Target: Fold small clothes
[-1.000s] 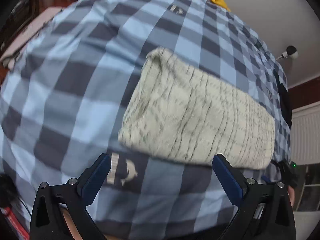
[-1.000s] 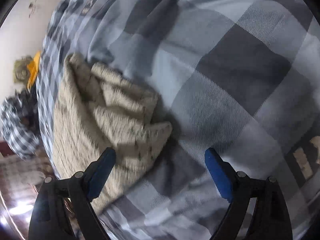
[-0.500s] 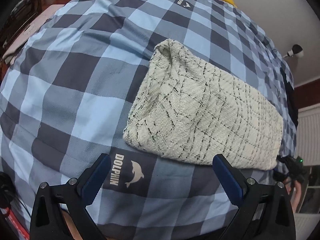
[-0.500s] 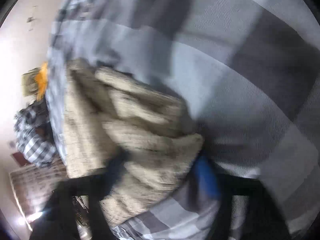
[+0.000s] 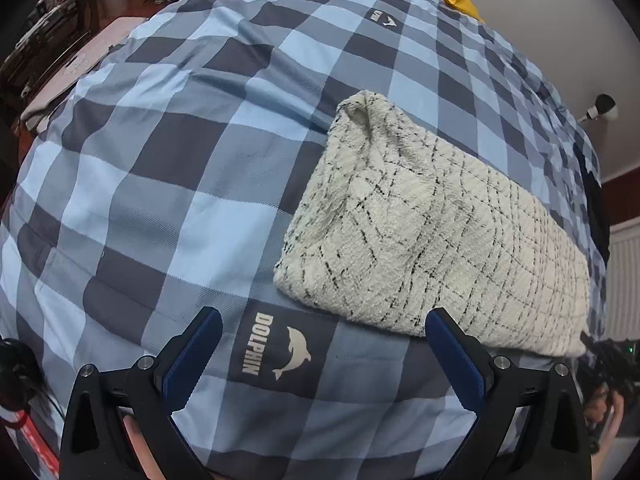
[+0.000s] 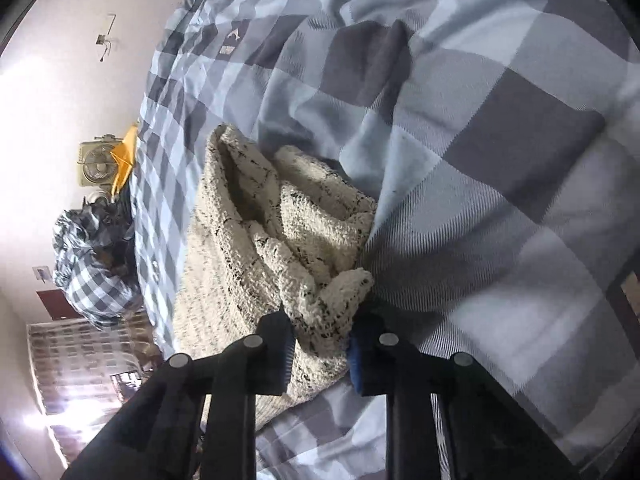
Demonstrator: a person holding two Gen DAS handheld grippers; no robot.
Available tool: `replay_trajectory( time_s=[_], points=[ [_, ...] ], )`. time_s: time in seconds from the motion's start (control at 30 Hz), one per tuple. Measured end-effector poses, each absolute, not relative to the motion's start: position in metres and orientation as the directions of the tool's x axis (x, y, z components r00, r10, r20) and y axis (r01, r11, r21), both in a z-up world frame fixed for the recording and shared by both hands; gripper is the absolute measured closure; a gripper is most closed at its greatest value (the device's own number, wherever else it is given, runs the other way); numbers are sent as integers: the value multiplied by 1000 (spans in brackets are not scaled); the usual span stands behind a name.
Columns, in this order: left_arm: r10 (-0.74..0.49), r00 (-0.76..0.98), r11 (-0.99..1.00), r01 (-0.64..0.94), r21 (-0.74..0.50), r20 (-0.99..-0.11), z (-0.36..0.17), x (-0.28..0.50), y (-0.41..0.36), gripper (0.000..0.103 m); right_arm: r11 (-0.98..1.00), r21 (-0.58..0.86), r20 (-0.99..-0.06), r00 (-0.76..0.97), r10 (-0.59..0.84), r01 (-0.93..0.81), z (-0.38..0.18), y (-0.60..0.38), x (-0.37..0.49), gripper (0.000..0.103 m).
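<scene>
My right gripper is pinched onto the near corner of the cream knit garment, which lies folded on the checked duvet of the bed. My left gripper hangs wide apart and empty just short of the garment's near edge. I judge the pinch may have caught only some of the stacked layers; lifting could let the lower folds slide out and undo the fold, or drag the duvet too.
</scene>
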State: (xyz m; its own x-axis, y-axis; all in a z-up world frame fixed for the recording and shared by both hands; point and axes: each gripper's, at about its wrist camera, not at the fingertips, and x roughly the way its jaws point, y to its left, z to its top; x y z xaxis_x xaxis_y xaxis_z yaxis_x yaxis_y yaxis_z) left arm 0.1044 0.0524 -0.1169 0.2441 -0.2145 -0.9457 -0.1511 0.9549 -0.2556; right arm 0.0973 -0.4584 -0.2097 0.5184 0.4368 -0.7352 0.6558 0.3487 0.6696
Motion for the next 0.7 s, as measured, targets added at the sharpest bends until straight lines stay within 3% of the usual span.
replay_trajectory(
  time_s=[0.23, 0.57, 0.7],
  points=[
    [-235, 251, 952, -136, -275, -939, -113, 104, 50, 0, 334, 683, -716, 503, 485, 650, -193, -455, 100, 89],
    [-250, 247, 950, -125, -287, -936, -110, 101, 46, 0, 547, 643, -763, 510, 397, 536, -173, -437, 137, 95],
    [-251, 271, 949, -121, -292, -929, -101, 101, 50, 0, 631, 643, -742, 556, 374, 434, -134, -414, 150, 95]
  ],
)
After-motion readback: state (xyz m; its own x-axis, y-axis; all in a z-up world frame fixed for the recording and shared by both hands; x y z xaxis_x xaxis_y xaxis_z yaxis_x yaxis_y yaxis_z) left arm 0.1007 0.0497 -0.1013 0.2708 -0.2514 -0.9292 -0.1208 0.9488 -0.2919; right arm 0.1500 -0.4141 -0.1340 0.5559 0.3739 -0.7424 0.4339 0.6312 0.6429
